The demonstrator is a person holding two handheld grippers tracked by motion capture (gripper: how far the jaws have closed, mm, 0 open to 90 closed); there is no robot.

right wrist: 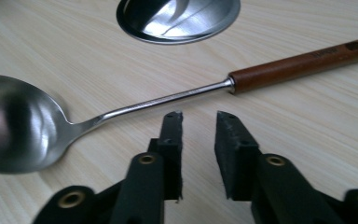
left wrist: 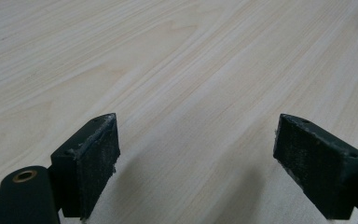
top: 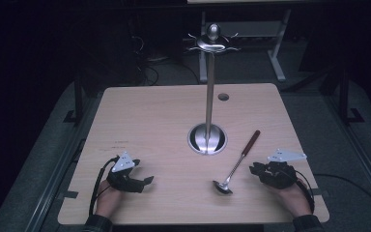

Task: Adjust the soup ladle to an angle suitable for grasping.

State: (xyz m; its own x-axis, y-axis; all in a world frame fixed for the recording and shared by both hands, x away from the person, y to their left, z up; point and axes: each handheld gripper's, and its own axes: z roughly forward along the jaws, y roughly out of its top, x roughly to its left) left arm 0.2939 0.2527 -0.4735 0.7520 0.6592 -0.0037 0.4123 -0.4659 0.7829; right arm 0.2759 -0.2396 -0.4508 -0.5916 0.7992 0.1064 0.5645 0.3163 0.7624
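High view. Nearest the camera: my two hands at the near edge of the counter (top: 140, 116), each holding a tool. My left tool (top: 147, 180) sits near-left over bare wood. My right tool (top: 254, 167) sits near-right, just beside the ladle (top: 235, 164). Ladle: steel bowl toward me, thin steel shaft, red-brown wooden handle pointing away and to the right, lying flat on the counter right of centre. Behind it: a utensil stand (top: 208, 96) with a round steel base, upright pole and hooked crown. Nothing lies between my right tool and the ladle. A small round hole is cut near the counter's far edge. Room dark; grey floor and table legs beyond.

Left gripper view. My left tool (left wrist: 196, 163): jaws spread wide, nothing between them, pale wood grain beneath.

Right gripper view. My right tool (right wrist: 199, 126): jaws drawn near together with a narrow gap, pinching nothing. The ladle (right wrist: 158, 100) lies crosswise just past the tips, not touched; bowl at the view's left, wooden handle at its right. The stand's base (right wrist: 177, 18) lies farther off.
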